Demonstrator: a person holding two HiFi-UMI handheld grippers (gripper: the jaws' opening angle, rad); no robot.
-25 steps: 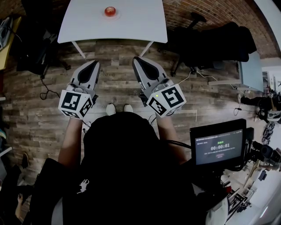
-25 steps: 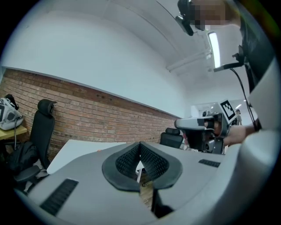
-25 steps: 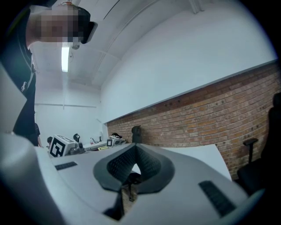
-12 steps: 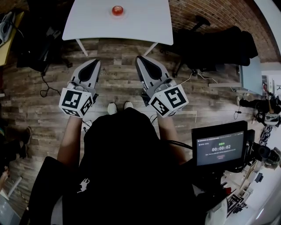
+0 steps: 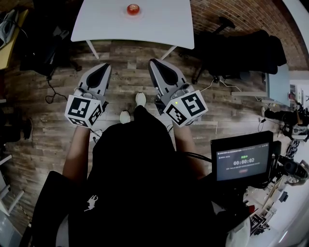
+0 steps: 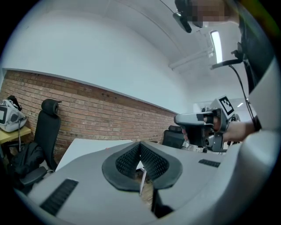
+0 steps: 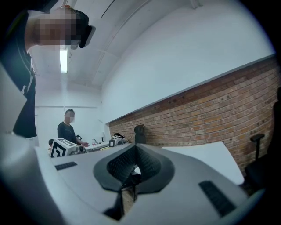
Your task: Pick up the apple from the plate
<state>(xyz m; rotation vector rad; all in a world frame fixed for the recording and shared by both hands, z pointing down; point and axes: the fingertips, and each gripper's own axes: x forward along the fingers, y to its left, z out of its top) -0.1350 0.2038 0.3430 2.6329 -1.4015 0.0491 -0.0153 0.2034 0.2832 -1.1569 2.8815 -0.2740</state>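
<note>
A red apple [image 5: 133, 8] sits on a small pale plate [image 5: 139, 11] near the far side of a white table [image 5: 159, 26] at the top of the head view. Both grippers are held over the wooden floor, short of the table's near edge and pointing at it. My left gripper [image 5: 104, 66] has its jaws shut and empty, as the left gripper view [image 6: 140, 146] also shows. My right gripper [image 5: 151, 62] is likewise shut with nothing in it [image 7: 135, 147]. The apple is hidden behind the jaws in both gripper views.
A black office chair [image 5: 227, 43] stands right of the table, and another one [image 6: 46, 127] stands by the brick wall. A screen on a stand [image 5: 240, 161] is at my right. Cables lie on the floor at left [image 5: 48, 94]. A person [image 7: 67, 127] stands at a distant bench.
The table and apple have come nearer in the head view as the person steps forward, one foot now ahead. Both grippers moved along toward the table, still shut.
</note>
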